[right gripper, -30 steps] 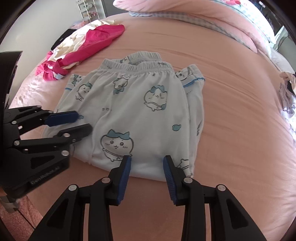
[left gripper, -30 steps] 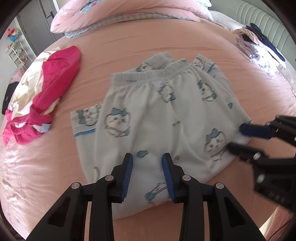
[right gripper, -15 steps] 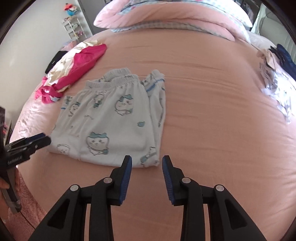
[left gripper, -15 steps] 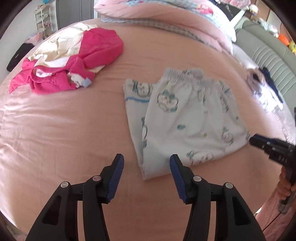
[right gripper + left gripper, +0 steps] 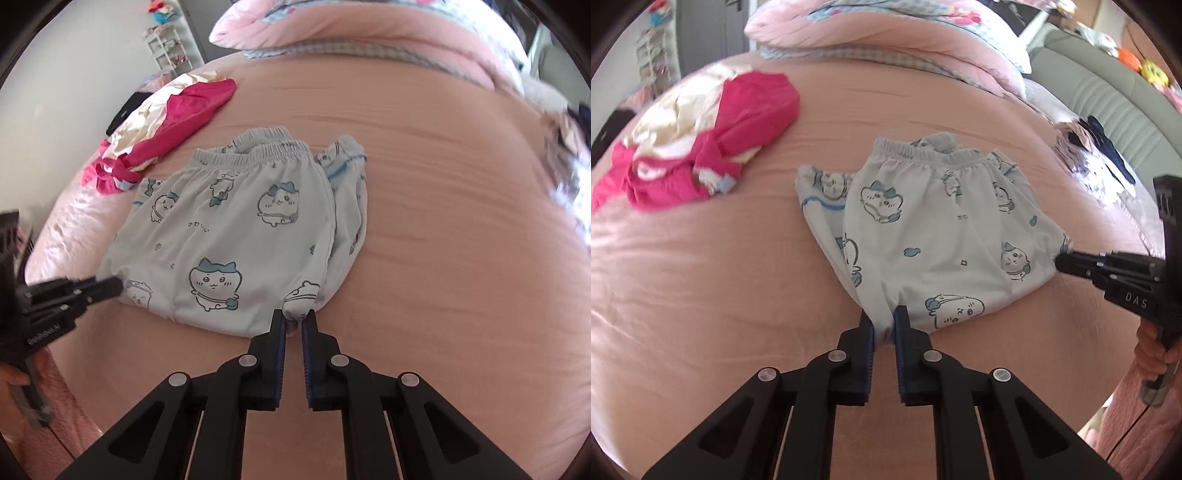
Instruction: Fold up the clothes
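Note:
White pants with blue cartoon prints [image 5: 942, 236] lie folded on the pink bed, waistband away from me; they also show in the right wrist view [image 5: 236, 236]. My left gripper [image 5: 884, 323] is shut on the near left corner of the folded pants. My right gripper [image 5: 294, 325] is shut on the near right corner. Each gripper appears in the other's view: the right gripper [image 5: 1067, 260] at the pants' right edge, the left gripper [image 5: 110, 286] at the left edge.
A pile of pink and cream clothes [image 5: 701, 155] lies at the back left of the bed [image 5: 701, 295]. A pink duvet [image 5: 905, 37] is heaped at the head. More clothes [image 5: 1097, 147] lie at the right, by a green headboard [image 5: 1108, 92].
Both grippers were open and back from the pants. Now each has moved in and shut on a near corner of the folded pants.

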Available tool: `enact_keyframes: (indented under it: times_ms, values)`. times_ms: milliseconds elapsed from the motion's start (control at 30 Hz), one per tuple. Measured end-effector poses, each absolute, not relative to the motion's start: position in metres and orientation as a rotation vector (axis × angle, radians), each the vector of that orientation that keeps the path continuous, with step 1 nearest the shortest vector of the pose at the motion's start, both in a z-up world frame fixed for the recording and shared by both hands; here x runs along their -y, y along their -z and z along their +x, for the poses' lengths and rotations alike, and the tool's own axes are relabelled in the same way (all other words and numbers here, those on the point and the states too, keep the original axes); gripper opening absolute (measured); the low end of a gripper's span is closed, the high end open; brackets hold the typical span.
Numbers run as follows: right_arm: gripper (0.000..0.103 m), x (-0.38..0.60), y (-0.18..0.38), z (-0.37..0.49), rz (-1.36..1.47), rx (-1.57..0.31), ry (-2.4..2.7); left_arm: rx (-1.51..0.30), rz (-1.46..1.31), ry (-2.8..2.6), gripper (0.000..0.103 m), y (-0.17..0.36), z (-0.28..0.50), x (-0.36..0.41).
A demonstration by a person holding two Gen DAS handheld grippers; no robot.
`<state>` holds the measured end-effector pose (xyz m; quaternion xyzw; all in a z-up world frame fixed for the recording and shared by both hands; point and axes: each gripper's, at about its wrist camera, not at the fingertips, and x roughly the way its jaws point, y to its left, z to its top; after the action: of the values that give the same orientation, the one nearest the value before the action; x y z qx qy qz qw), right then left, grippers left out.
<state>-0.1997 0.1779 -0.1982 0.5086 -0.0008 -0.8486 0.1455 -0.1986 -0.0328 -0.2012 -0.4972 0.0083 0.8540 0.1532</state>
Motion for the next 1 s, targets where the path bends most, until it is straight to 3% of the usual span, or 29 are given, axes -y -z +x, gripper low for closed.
enact_keyframes:
  times_ms: [333, 400, 533, 600, 733, 900, 1000]
  values:
    - [0.003, -0.199, 0.216, -0.198, 1.548, -0.073, 2.486, -0.207, -1.537, -2.344, 0.009, 0.222, -0.205, 0.039]
    - [0.0, -0.206, 0.221, -0.196, 1.576, -0.171, 2.562, -0.207, -1.54, -2.341, 0.009, 0.222, -0.206, 0.043]
    - [0.0, -0.241, 0.207, -0.2, 1.58, 0.058, 2.48, -0.075, -1.576, -2.225, 0.012, 0.213, -0.211, 0.052]
    - [0.0, -0.244, 0.193, -0.197, 1.517, 0.08, 2.464, -0.083, -1.558, -2.289, 0.016, 0.202, -0.212, 0.057]
    - [0.0, -0.218, 0.18, -0.199, 1.448, 0.002, 2.437, -0.104, -1.478, -2.494, 0.019, 0.18, -0.213, 0.062]
    - [0.001, -0.166, 0.188, -0.209, 1.46, -0.089, 2.352, -0.074, -1.392, -2.365, 0.019, 0.19, -0.221, 0.026]
    - [0.001, -0.148, 0.21, -0.213, 1.517, -0.175, 2.322, -0.227, -1.508, -2.322, 0.019, 0.217, -0.225, 0.003]
